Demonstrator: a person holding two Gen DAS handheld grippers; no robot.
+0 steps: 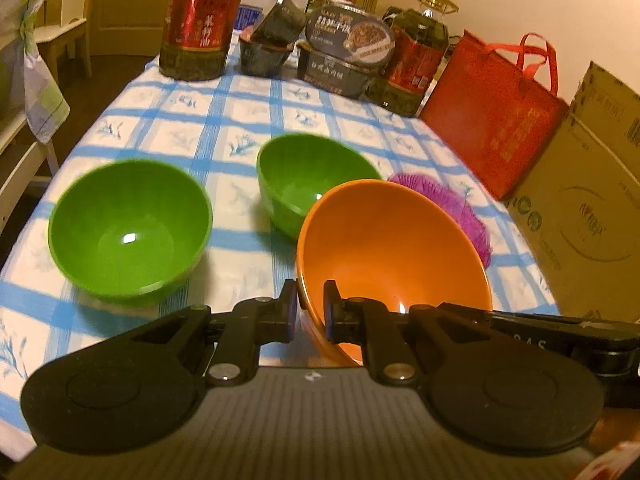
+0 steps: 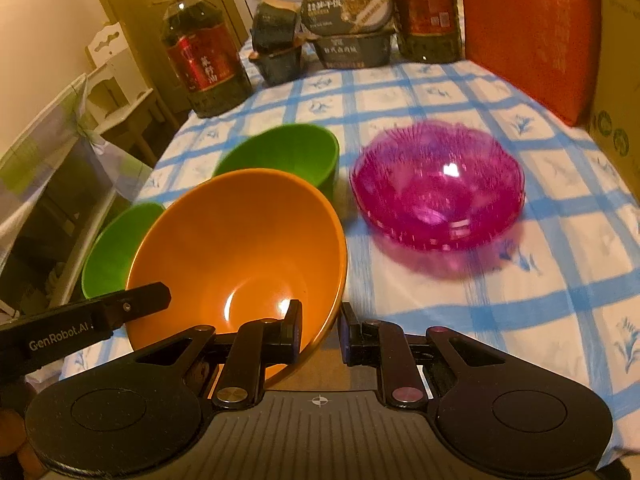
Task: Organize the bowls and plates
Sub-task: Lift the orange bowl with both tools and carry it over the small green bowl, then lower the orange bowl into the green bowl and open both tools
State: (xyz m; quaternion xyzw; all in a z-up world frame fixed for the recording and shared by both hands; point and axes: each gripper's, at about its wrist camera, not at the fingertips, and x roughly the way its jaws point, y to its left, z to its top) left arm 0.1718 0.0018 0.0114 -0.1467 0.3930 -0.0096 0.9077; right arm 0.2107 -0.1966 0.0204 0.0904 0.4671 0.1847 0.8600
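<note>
Blue-and-white checked tablecloth covers the whole table, warm dim room light, everything a bit blurry.

Main thing is the orange bowl: big, glossy, plain inside, tipped up off the cloth near the front edge of the table. Both grippers have it by the rim. The left gripper is clamped on its near-left rim, one pad inside and one outside. The right gripper pinches the near-right rim the same way, seen in the right wrist view.

Around it: two green bowls, one near the table's left edge, the other just behind the orange bowl toward the middle. A see-through purple ribbed bowl sits to the right of the orange one, close but apart; it may be a stack, can't tell.

Along the far edge: two big oil bottles with red labels and dark food tubs piled between them. A red bag and a cardboard box line the right edge.
</note>
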